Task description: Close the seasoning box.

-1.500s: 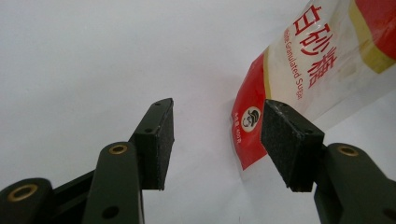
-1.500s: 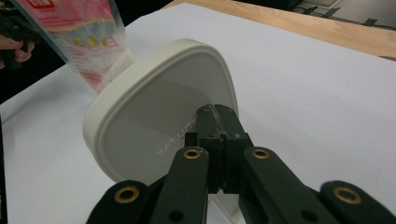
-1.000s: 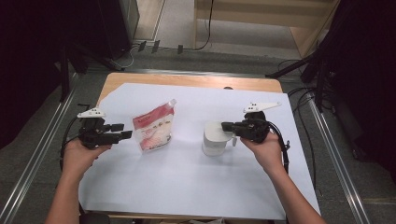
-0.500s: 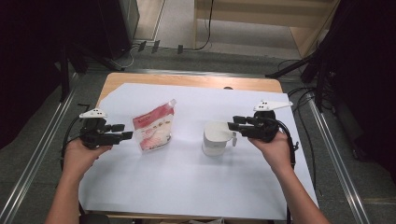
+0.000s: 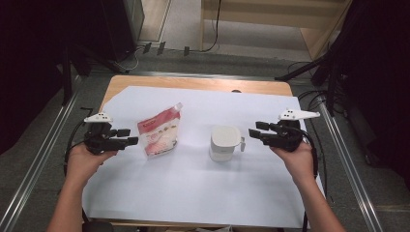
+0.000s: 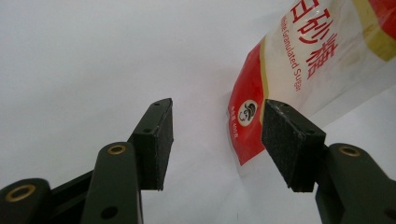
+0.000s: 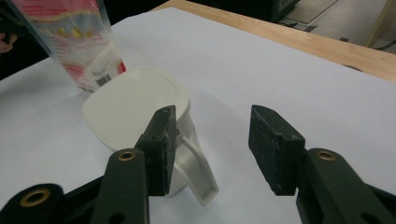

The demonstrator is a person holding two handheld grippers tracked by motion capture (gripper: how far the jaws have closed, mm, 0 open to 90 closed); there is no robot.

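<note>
Right hand-held gripper (image 5: 256, 131) just opening, empty — off the jug (image 5: 223, 143) handle at centre frame; left hand-held gripper (image 5: 128, 137) half-open, empty — lined up on sugar pouch (image 5: 158, 131).

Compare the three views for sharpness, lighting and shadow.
High view: soft, dark surroundings, brightly lit white sheet. Left gripper view: sugar bag lettering readable, near fingers slightly soft. Right gripper view: white container casts a faint shadow, background blurred.
</note>
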